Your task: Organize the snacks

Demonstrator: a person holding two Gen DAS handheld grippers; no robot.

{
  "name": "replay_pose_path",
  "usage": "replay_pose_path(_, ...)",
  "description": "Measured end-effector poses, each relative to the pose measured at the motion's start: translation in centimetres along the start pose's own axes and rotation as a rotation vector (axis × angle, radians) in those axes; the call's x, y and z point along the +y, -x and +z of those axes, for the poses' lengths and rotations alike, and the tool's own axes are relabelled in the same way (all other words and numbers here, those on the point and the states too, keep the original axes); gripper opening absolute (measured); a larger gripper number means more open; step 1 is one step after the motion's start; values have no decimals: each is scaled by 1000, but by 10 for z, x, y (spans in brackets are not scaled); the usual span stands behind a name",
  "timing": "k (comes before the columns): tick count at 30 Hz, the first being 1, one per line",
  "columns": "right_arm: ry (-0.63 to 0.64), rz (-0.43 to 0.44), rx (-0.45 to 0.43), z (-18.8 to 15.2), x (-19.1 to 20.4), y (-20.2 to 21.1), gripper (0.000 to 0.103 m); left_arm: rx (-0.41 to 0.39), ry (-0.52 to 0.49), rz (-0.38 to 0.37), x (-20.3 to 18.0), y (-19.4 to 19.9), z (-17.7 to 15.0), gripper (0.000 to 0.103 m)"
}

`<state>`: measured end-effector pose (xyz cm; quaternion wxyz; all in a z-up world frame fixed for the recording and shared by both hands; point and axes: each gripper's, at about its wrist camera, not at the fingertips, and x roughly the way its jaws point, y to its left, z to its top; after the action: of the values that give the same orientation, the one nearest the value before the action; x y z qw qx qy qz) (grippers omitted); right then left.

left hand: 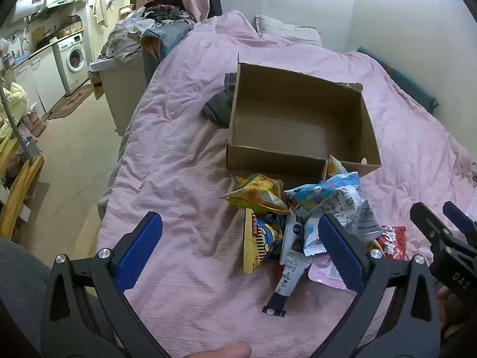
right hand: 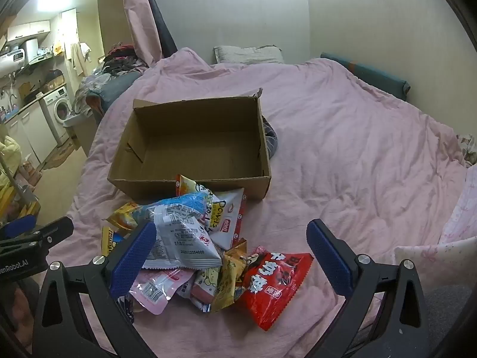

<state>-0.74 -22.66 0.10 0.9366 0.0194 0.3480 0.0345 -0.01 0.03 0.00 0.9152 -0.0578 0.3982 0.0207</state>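
Note:
A heap of snack packets (right hand: 190, 241) lies on the pink bedspread (right hand: 357, 164), just in front of an open cardboard box (right hand: 190, 183) with nothing inside. A red packet (right hand: 277, 286) sits at the heap's near right, a white-blue packet (right hand: 182, 238) on top. In the left wrist view the box (left hand: 274, 164) stands beyond the heap (left hand: 304, 223), with a yellow packet (left hand: 259, 197) at its left. My left gripper (left hand: 241, 249) is open above the heap's left side, holding nothing. My right gripper (right hand: 231, 253) is open over the heap, also holding nothing.
A dark folded cloth (left hand: 219, 107) lies against the box's far side. Pillows (right hand: 247, 53) rest at the head of the bed by the wall. Left of the bed are a clothes-piled cabinet (left hand: 125, 59), a washing machine (left hand: 73, 56) and wooden furniture (left hand: 18, 191).

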Motion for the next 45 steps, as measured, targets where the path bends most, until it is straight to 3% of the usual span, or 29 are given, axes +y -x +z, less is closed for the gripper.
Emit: replay_pose_path(45, -24, -5, 5, -2, -3, -4, 103, 1, -5, 14, 4, -1, -3, 103)
